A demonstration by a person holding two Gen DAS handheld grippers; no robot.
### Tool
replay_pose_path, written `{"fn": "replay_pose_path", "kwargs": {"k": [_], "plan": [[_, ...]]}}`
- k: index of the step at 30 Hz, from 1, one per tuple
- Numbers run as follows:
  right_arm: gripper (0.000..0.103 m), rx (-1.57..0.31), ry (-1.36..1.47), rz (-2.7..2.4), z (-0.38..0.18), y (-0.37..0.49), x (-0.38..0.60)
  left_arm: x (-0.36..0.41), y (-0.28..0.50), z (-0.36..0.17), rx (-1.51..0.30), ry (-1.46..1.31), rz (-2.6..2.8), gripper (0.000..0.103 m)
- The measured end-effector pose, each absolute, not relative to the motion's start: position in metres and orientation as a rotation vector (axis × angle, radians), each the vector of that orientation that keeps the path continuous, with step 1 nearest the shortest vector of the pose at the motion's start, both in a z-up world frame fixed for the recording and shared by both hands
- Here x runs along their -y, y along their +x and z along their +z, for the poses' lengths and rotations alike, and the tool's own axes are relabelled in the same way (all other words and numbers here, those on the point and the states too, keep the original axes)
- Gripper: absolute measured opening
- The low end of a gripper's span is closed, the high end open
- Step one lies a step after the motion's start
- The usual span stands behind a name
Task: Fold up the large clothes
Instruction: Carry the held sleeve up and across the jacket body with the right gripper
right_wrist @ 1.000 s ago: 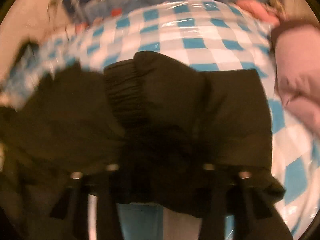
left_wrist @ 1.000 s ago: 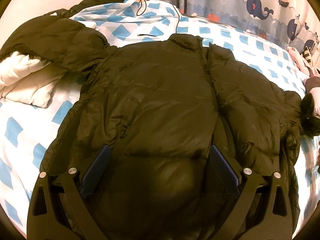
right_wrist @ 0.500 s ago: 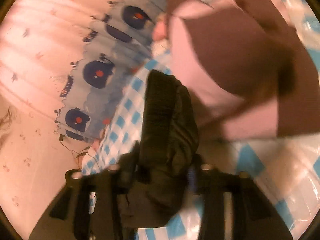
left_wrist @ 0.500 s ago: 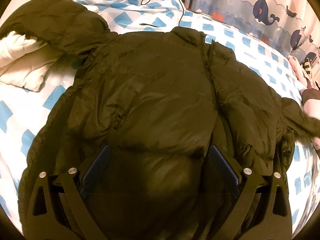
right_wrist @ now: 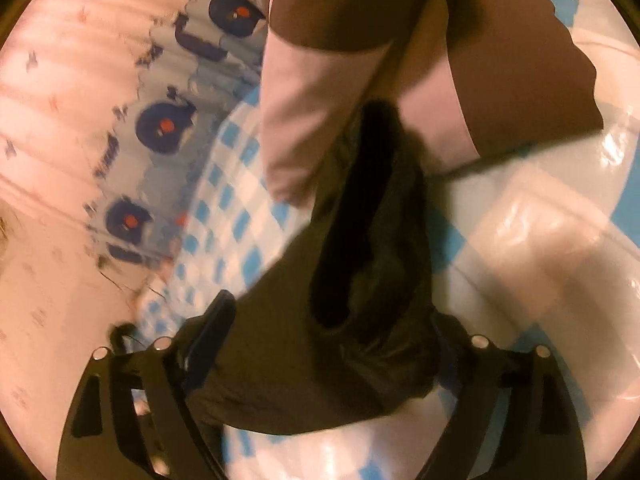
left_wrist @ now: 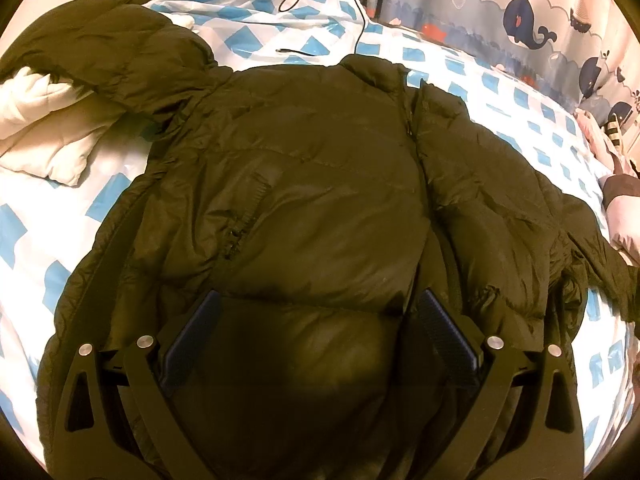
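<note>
A: Where is the jacket point(left_wrist: 320, 200) now?
B: Spread front-up across the bed point(left_wrist: 500, 80), collar at the far side, hem near the left gripper point(left_wrist: 316, 320). One sleeve lies over a white padded garment point(left_wrist: 48, 140) at the far left.
A: What has changed since a second ago?
B: In the left wrist view the jacket sits nearer and fills more of the frame; the jaws are just as wide apart, over the puffed lower front, holding nothing.
A: And the right gripper point(right_wrist: 332, 344)?
B: A second ago its view was level over the sleeve point(right_wrist: 360, 260). Now the view is tilted, with the whale curtain point(right_wrist: 160, 128) at the left. The dark cuff opening faces the camera, and a pink and brown garment point(right_wrist: 340, 60) lies beyond it.
A: Its jaws?
B: The sleeve bunches between them, but I cannot tell whether they pinch it.
</note>
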State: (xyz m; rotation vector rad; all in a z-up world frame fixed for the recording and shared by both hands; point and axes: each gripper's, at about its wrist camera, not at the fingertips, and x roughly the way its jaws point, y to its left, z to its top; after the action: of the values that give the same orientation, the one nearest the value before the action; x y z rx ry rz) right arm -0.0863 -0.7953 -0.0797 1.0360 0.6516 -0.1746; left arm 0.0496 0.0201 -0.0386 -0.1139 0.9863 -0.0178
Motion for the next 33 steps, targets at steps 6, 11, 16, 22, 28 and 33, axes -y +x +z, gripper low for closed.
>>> {"fn": "replay_pose_path", "kwargs": {"k": [6,11,16,22,28,33], "plan": [[0.013,-0.753,0.921,-0.231,-0.088,-0.076,0.789,-0.02,0.049,-0.038,-0.988,-0.107,-0.017,0.095],[0.009,-0.607,0.96,-0.174,-0.059,-0.086,0.786,-0.02,0.048,-0.037,-0.985,-0.104,-0.016,0.095],[0.008,-0.461,0.973,-0.088,-0.005,-0.083,0.776,-0.022,0.045,-0.033,-0.979,-0.113,-0.02,0.095],[0.008,-0.333,0.977,0.015,0.065,-0.072,0.76,-0.035,0.038,-0.025,-0.968,-0.136,-0.029,0.095],[0.008,-0.292,0.917,0.087,0.135,-0.031,0.714,-0.052,0.033,-0.02,-0.965,-0.167,-0.037,0.095],[0.008,-0.293,0.844,0.16,0.182,0.002,0.661,-0.065,0.025,-0.014,-0.953,-0.193,-0.047,0.095]]}}
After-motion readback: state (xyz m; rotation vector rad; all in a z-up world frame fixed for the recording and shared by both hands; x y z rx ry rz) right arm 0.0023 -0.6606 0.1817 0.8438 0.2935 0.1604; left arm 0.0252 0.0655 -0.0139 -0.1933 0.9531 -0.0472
